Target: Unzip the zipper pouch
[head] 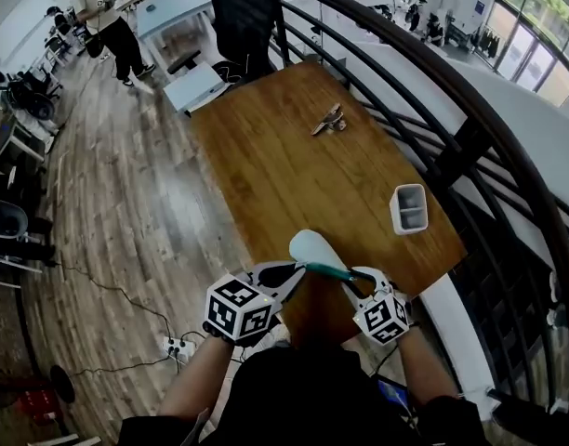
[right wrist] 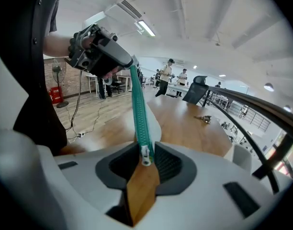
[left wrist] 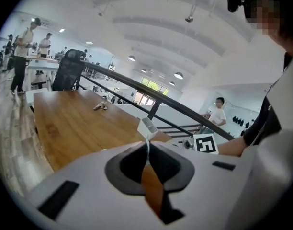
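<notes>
The zipper pouch (head: pixel 308 246) is up in the air over the near end of the tabletop (head: pixel 294 156), held from both sides. The left tongs (left wrist: pixel 147 151) are shut on its thin white edge. Only the right gripper view shows the little zipper pull (right wrist: pixel 145 155), pinched tight by the right tongs (right wrist: pixel 145 150).

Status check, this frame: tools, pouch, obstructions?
Left tool shut on pouch edge. Right tool shut on zipper pull. Not yet unzipped. Nothing obstructing.
</notes>
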The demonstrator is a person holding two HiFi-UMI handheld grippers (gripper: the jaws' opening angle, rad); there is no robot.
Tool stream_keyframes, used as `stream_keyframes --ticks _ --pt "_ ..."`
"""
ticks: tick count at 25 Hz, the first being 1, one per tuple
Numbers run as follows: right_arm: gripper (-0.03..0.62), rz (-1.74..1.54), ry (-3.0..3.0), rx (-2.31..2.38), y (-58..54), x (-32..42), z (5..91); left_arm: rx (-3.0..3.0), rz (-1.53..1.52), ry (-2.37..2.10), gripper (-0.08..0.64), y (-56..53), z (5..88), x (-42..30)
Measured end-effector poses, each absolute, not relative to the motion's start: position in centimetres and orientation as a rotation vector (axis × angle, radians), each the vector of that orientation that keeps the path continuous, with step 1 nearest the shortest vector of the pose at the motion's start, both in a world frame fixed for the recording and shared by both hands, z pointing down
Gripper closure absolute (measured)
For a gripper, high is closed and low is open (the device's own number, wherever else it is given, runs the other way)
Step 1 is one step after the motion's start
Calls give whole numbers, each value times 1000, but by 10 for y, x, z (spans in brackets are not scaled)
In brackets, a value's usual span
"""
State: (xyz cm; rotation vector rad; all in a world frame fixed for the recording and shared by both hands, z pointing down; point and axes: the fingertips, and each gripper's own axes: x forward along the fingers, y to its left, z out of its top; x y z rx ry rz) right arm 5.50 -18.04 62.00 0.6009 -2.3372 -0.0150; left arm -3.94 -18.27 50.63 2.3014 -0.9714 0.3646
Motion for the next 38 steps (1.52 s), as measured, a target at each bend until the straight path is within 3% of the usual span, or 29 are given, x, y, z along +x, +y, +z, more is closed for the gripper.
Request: stream_keyframes --ticks 1,3,20,31,38 --pt "512 -26 -2338 588 -180 50 619 2293 353 -985 534 -183 506 -45" --pt "525 -49 -2336 564 -178 42 616 2276 342 -1018 534 -186 506 -56" --pt "535 -80 -2305 641 -189 42 572 2458 330 -1169 487 -218 477 -102" --pt "538 -135 -2275 623 -184 31 550 2874 845 -785 430 -199 500 -18" --pt "538 -182 -2212 568 -179 34 543 2983 1183 -536 383 -190 535 -4"
